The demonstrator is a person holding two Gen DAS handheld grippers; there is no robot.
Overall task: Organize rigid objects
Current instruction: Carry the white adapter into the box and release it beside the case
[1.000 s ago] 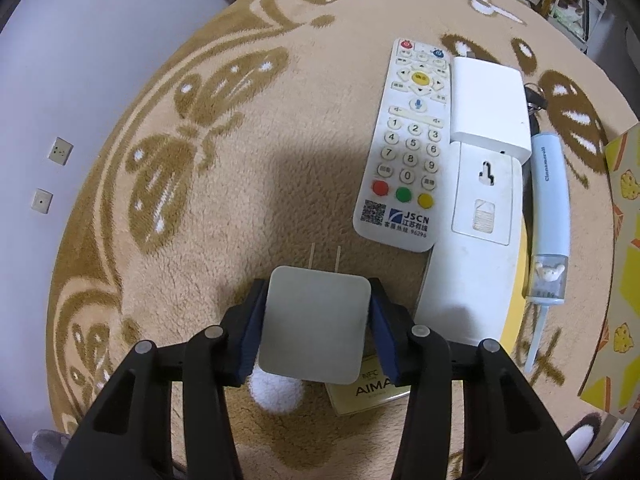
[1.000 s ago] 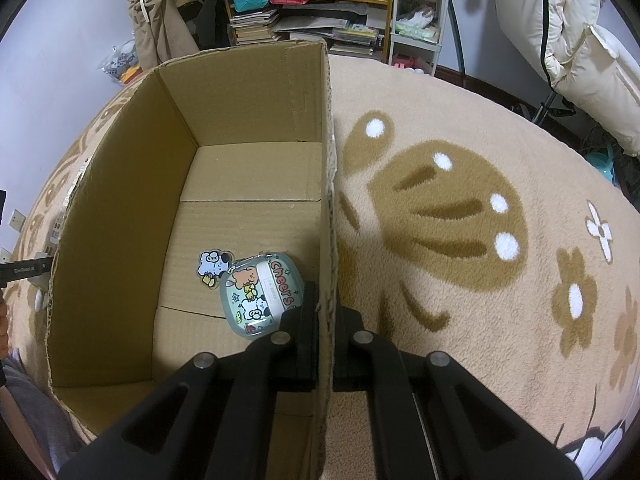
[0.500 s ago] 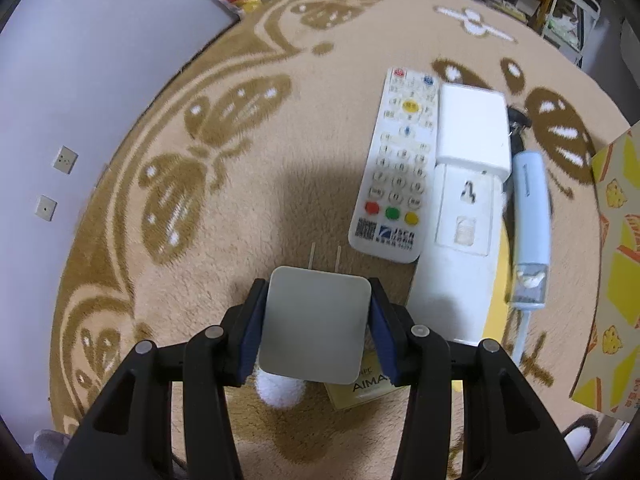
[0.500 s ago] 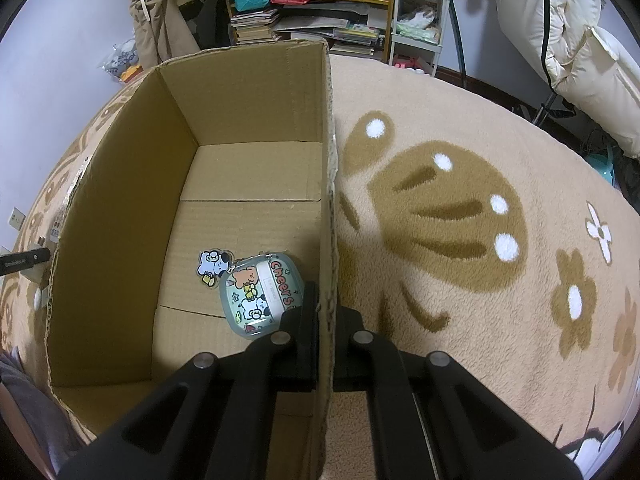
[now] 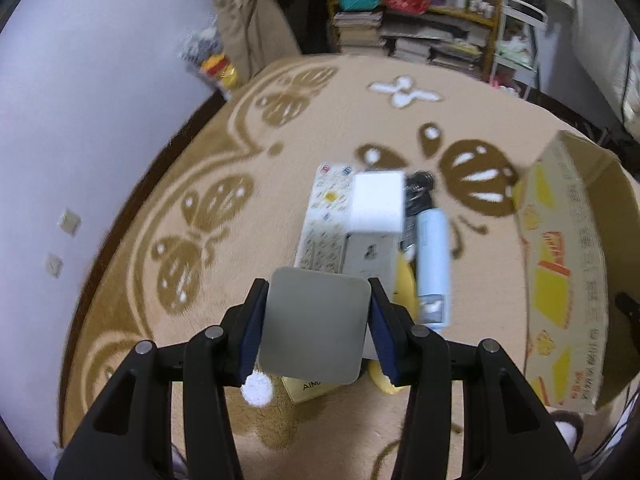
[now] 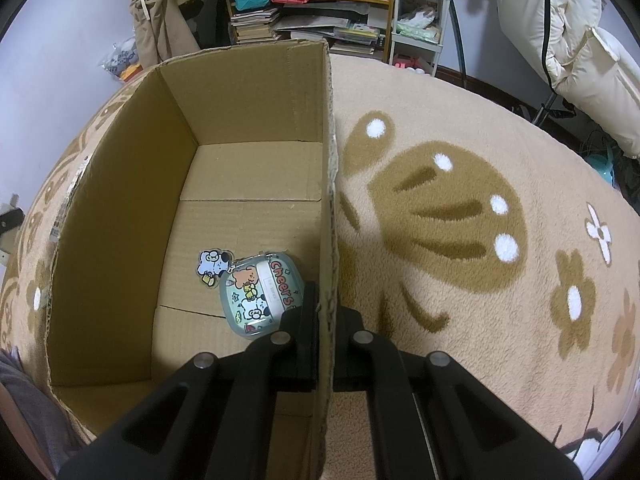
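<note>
My left gripper [image 5: 316, 320] is shut on a white square charger [image 5: 314, 326], held in the air above the carpet. Below and beyond it lie a white remote [image 5: 324, 220], a white box [image 5: 376, 204] and a pale blue tube-shaped device [image 5: 432, 264]. A gold card [image 5: 308, 390] peeks out under the charger. My right gripper [image 6: 325, 308] is shut on the right wall of the open cardboard box [image 6: 329, 184]. Inside the box lies a cartoon-printed case [image 6: 262, 294] with a small charm [image 6: 212, 264]. The same box [image 5: 568, 280] shows at the right of the left wrist view.
A beige carpet with brown butterfly patterns [image 5: 200, 220] covers the floor. A pale wall [image 5: 80, 100] runs along the left. Stacked books and shelves [image 6: 320, 20] stand at the back, and a white padded coat [image 6: 576, 40] hangs at the right.
My left gripper has lifted and tilted up with the charger, so the items on the carpet look farther away and the cardboard box has come into view. My right gripper has stayed put.
</note>
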